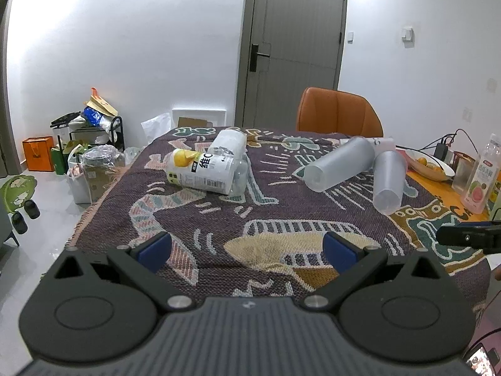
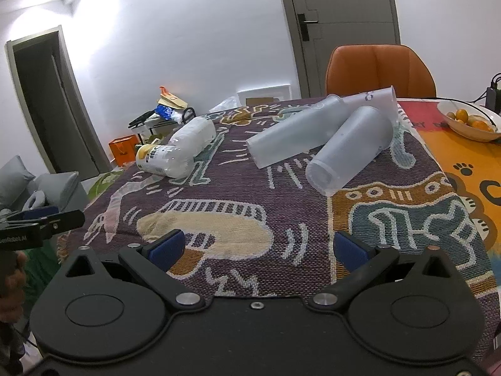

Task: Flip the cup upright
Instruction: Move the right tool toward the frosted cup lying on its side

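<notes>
Two frosted plastic cups lie on their sides on the patterned cloth, bases toward me. The longer cup [image 1: 339, 163] [image 2: 294, 134] lies to the left of the nearer cup [image 1: 389, 180] [image 2: 350, 148]; they touch at their far ends. A third white cup [image 2: 374, 98] lies behind them. My left gripper [image 1: 247, 249] is open and empty, low over the near cloth, well short of the cups. My right gripper [image 2: 260, 247] is open and empty too, in front of the nearer cup.
Two clear plastic bottles [image 1: 205, 172] [image 2: 178, 147] lie on the cloth at the left. A fruit bowl [image 1: 430, 164] [image 2: 469, 122], a pink drink bottle [image 1: 482, 178] and cables stand at the right. An orange chair [image 1: 338, 112] stands behind the table.
</notes>
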`<state>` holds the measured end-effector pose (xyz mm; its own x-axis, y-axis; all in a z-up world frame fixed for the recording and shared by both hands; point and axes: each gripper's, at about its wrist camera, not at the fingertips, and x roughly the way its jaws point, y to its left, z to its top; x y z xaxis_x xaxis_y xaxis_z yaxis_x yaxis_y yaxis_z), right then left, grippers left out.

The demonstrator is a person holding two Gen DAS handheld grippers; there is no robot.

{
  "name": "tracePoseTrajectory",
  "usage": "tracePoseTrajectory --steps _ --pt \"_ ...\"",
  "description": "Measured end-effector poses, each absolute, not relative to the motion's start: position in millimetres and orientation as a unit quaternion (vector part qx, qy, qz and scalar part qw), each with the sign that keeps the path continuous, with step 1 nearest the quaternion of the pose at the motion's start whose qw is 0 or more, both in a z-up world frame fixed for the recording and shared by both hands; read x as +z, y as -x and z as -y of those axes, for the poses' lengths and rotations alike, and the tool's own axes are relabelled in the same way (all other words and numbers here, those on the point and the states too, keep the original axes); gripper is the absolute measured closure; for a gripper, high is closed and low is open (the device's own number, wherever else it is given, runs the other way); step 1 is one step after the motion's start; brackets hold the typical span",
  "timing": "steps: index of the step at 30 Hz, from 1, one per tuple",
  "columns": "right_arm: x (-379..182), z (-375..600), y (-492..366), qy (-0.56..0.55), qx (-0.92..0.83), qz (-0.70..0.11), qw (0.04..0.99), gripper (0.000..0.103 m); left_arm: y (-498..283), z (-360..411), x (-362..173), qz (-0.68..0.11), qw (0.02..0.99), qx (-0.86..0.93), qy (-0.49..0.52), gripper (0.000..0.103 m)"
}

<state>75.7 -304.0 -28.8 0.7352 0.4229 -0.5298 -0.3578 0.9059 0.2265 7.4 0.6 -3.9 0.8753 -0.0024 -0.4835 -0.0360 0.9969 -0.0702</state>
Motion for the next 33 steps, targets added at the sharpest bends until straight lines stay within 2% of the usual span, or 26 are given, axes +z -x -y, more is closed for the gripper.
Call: tracePoseTrajectory --steps 23,33 --pt "-50.0 341.3 -127.2 -0.109 0.151 -0.304 0.934 0.0 -106.0 34.1 -7.0 -0.276 0.959 -0.062 -0.004 0.002" --pt "-58.4 357.6 -153.5 -0.141 0.114 -0.301 0.936 0.0 -160.3 71.1 -5.8 -0.279 0.952 -0.111 -0.066 0.003"
